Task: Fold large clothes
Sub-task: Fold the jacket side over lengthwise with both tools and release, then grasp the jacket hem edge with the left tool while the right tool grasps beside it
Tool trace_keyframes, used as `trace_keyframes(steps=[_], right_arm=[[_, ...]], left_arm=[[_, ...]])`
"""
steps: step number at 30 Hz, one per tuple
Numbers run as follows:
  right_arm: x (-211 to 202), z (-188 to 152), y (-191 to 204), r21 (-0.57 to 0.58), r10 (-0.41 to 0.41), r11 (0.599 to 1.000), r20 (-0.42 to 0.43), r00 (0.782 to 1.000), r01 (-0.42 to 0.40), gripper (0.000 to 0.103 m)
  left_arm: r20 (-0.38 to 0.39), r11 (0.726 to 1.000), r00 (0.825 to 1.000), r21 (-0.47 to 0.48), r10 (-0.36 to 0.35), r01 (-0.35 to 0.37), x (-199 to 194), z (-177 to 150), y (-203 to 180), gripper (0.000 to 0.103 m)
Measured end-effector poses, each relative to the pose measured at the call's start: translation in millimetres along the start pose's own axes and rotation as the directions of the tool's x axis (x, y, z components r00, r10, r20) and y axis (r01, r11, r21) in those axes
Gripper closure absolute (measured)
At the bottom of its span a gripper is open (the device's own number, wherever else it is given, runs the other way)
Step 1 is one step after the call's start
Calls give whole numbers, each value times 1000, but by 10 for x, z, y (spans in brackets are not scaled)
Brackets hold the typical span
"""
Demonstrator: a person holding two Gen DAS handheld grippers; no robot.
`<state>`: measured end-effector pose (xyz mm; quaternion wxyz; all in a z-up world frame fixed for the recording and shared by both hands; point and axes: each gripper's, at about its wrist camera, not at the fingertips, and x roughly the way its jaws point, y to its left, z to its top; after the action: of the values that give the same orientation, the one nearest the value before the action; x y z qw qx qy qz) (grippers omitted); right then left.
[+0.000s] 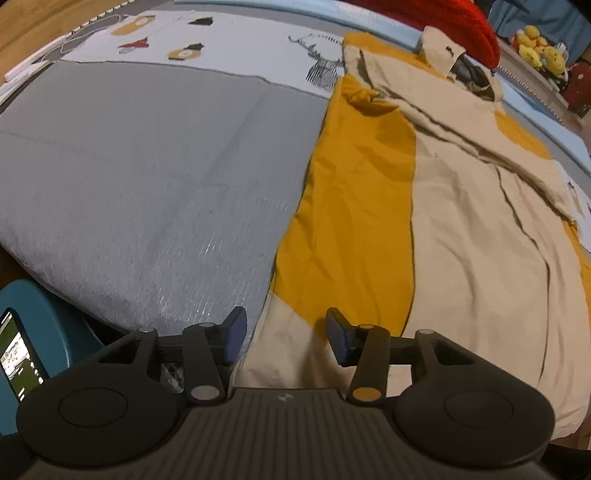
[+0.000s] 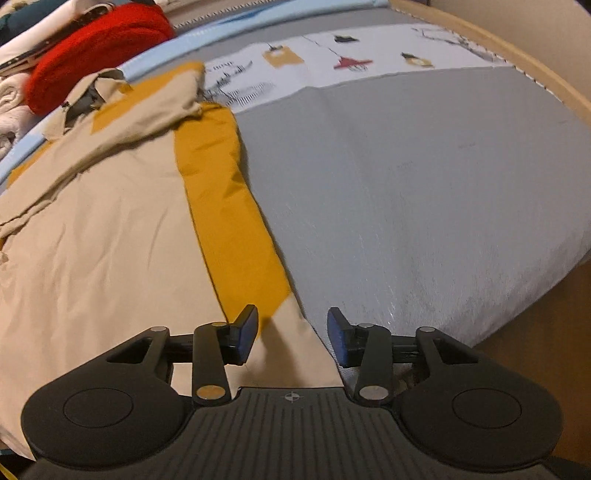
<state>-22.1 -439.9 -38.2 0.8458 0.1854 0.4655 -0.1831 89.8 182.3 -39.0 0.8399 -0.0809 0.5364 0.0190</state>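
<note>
A large beige and mustard-yellow jacket point(image 1: 461, 229) lies spread flat on a grey bed cover point(image 1: 140, 177), collar at the far end. My left gripper point(image 1: 286, 338) hovers over the jacket's near left hem corner, jaws apart, nothing pressed between the blue pads. In the right wrist view the same jacket point(image 2: 110, 240) fills the left side. My right gripper point(image 2: 291, 334) stands over the near right hem corner where the beige cloth meets the grey cover point(image 2: 424, 206); its jaws are apart and no cloth is pinched.
A red knitted item point(image 1: 443, 26) and yellow plush toys point(image 1: 539, 44) lie beyond the collar. A patterned white sheet point(image 2: 332, 62) covers the bed's far end. A blue object with a lit phone point(image 1: 18, 354) sits at the near left, below the bed edge. Wooden floor point(image 2: 535, 332) shows at the right.
</note>
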Motion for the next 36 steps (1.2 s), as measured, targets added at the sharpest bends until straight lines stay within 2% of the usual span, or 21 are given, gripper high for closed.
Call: trace_keyframes(steps=[5,10,11,12,13,14,16,19,22,24,25,36], right_arm=[[86,-45,17,-5,-5,1000,-49,999,4,60],[100,-54,85,-54,-19,998,-51,999,16,60],[90,-58,91,-63,-11,998,-50,999,8,65],[83,-60,102,-70,2,998,-48,999,-5,87],[62,-46,96,-72,17,997,-44,999,-21,96],[25,-34,94,-70,27,997,-33,999,-30,99],[-116,4,80,-51,59,997,21,998,-58,101],[-216,29,19,-16,84,996,65,994,-83,101],[-60,-4,-15,6,52,999,-9,999,-52,100],[11,-29,18,-10,19,1000,-39,999,-19,94],[40,-30,28,-24,3,1000,-49,999,-5,90],[67,-56,61,-62,-14,998,-55,998,11,90]], left_arm=[[-37,1000,999,-6,15,-16,116,-19,9,51],[-42,1000,999,-1,20,-20,193,-29,-3,51],[-38,1000,999,4,19,-18,198,-27,-13,60],[-30,1000,1000,10,5,-4,182,-28,-18,85],[-19,1000,1000,13,-15,15,144,-26,-26,94],[3,999,999,15,-33,33,82,-21,-30,95],[50,998,997,27,-59,57,-48,-38,-41,96],[17,998,999,44,-35,34,10,-65,-53,95],[-43,1000,999,21,-16,16,133,-61,-16,88],[-48,999,999,34,-8,9,157,-65,-36,80],[-49,999,999,46,-4,7,162,-67,-44,79],[-50,997,999,70,11,-8,198,-65,-59,79]])
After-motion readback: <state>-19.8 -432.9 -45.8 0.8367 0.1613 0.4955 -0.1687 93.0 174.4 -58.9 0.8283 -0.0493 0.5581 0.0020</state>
